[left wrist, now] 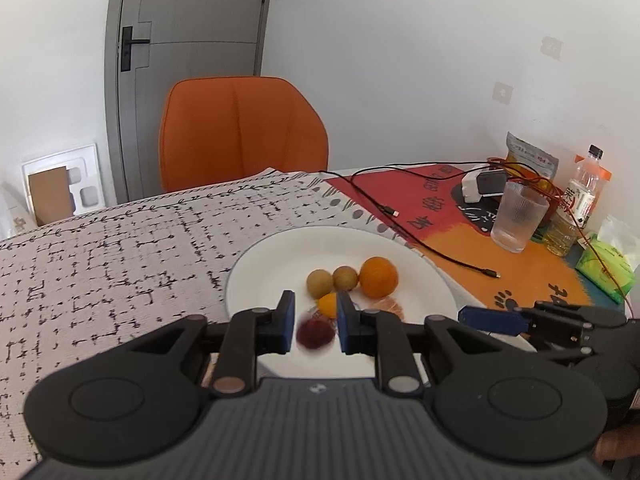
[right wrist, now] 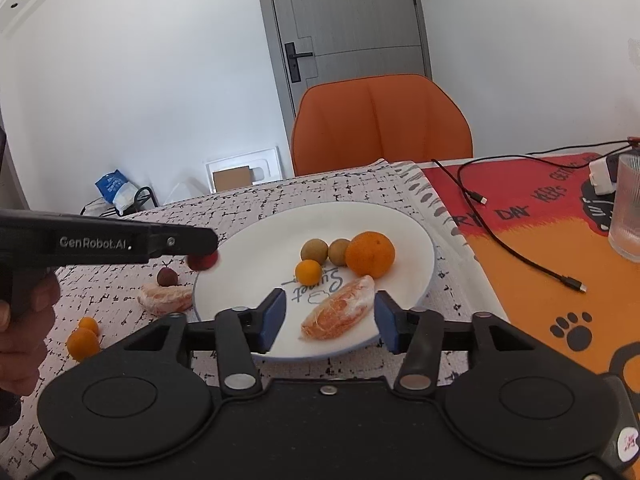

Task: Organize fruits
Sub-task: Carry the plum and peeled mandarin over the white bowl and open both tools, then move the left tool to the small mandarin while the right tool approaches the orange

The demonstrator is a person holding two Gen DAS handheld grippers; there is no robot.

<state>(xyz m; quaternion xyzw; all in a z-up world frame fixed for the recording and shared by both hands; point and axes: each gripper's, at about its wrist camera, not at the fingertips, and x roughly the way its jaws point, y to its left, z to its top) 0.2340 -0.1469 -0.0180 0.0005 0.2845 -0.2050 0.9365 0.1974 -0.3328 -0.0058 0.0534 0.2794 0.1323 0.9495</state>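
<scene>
With my left gripper point(left wrist: 312, 326) poised over the near-left rim of the plate point(right wrist: 256, 240), its jaws parted around a blurred red fruit point(left wrist: 315, 333) without visibly touching, I judge it may roll off onto the tabletop point(right wrist: 120, 360), while my right gripper point(right wrist: 330, 320) gapes empty around the peeled segment point(right wrist: 340, 308).

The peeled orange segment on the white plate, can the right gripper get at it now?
Probably yes: the peeled orange segment lies in the open right gripper, with nothing in between.
</scene>
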